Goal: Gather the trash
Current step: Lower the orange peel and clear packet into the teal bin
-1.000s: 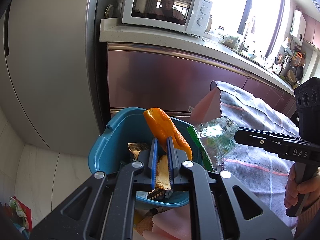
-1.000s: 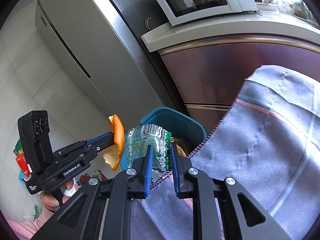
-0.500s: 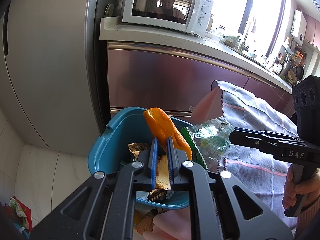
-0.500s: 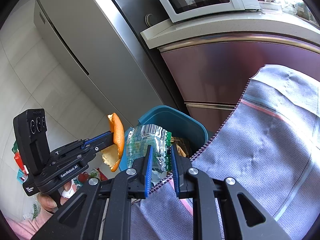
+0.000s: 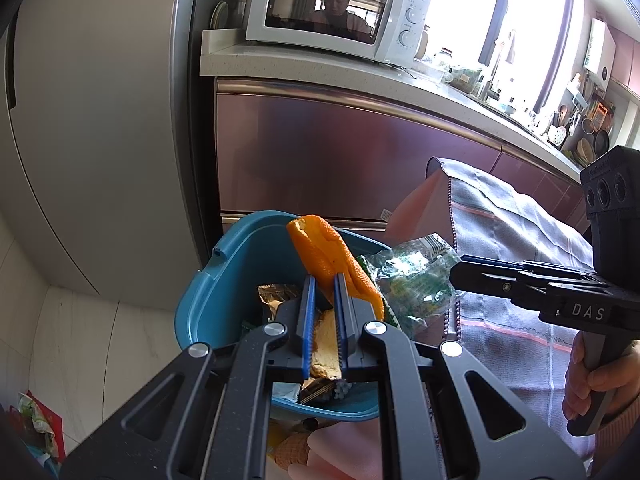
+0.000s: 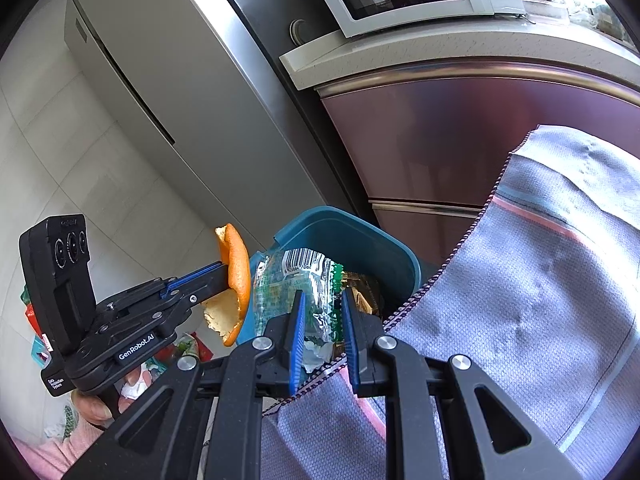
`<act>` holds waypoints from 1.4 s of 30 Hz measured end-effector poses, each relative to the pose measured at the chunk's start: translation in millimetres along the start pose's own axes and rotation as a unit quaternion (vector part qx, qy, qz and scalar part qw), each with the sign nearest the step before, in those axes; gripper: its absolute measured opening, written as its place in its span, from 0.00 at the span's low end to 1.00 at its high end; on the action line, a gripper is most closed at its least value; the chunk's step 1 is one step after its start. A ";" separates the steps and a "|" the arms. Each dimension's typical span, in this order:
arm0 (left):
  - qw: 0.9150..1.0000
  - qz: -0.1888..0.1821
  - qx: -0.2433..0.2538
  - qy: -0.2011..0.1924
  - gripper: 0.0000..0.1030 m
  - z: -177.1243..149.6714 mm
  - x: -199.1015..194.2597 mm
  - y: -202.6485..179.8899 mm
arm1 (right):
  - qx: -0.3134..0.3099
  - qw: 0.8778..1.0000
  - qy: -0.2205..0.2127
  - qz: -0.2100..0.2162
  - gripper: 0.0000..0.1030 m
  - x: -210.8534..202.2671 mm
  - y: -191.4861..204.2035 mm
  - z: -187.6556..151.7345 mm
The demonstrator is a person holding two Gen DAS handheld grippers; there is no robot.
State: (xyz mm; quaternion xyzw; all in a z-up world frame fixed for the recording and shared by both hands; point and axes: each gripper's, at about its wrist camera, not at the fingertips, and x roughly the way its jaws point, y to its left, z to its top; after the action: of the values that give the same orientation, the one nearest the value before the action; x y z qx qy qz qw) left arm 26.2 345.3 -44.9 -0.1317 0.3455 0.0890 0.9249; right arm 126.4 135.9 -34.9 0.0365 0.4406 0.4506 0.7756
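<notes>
A home kitchen is shown. A white microwave (image 5: 338, 12) is set on a pale stone countertop (image 5: 304, 66), above glossy plum-coloured cabinet fronts (image 5: 344, 152). A tall grey refrigerator (image 5: 92, 120) is seen beside the counter, and pale floor tiles (image 5: 80, 340) lie below it. Further along the counter, jars and bottles (image 5: 460, 74) are crowded under a bright window (image 5: 532, 28), and hanging utensils and pans (image 5: 592, 132) are gathered at the far end. A blue plastic bin (image 5: 208, 304) holding wrappers is placed on the floor by the cabinets.
</notes>
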 end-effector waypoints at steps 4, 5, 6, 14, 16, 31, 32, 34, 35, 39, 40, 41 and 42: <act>1.000 0.001 -0.002 0.002 0.09 0.0 2.9 1.2 | 0.000 1.000 0.003 -0.002 0.16 3.6 1.4 -0.7; 1.000 0.001 -0.002 0.003 0.09 -0.1 3.3 1.5 | 0.001 1.000 0.003 -0.003 0.16 4.7 1.9 -1.0; 1.000 0.001 -0.002 0.003 0.09 -0.4 4.0 1.5 | 0.001 1.000 0.004 -0.003 0.16 5.7 2.3 -1.1; 1.000 0.003 -0.004 0.009 0.09 -0.7 9.6 2.6 | 0.004 1.000 0.007 -0.005 0.16 13.8 2.9 -0.4; 1.000 0.004 -0.004 0.010 0.09 -0.1 11.1 3.0 | 0.006 1.000 0.009 -0.006 0.16 16.2 2.6 -0.1; 1.000 0.007 -0.006 0.020 0.09 -0.8 20.8 4.8 | 0.014 1.000 0.017 -0.015 0.16 27.2 4.6 -2.3; 1.000 0.007 -0.006 0.021 0.09 -1.5 20.8 5.2 | 0.014 1.000 0.017 -0.015 0.16 27.5 4.8 -2.4; 1.000 0.007 -0.006 0.022 0.09 -2.2 22.3 5.8 | 0.015 1.000 0.018 -0.016 0.16 28.3 5.2 -2.3; 1.000 0.008 -0.006 0.023 0.09 -2.2 23.4 6.3 | 0.015 1.000 0.019 -0.017 0.16 29.1 5.5 -2.0; 1.000 0.008 -0.006 0.024 0.09 -1.9 25.9 5.8 | 0.016 0.999 0.022 -0.019 0.16 30.3 4.7 -2.2; 1.000 0.008 -0.006 0.025 0.09 -2.2 26.3 5.8 | 0.017 0.999 0.023 -0.019 0.16 30.9 4.7 -2.3; 1.000 0.009 -0.006 0.025 0.09 -2.3 26.9 6.1 | 0.017 0.999 0.023 -0.020 0.16 31.8 4.9 -2.1; 1.000 0.009 -0.007 0.026 0.09 -2.5 27.4 6.5 | 0.017 0.999 0.024 -0.020 0.16 32.7 5.2 -2.0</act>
State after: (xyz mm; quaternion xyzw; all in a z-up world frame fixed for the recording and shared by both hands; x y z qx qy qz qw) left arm 43.4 352.7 -66.1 -0.1369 0.3696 0.0960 0.9140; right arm 128.3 162.2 -55.1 0.0297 0.4676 0.4280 0.7728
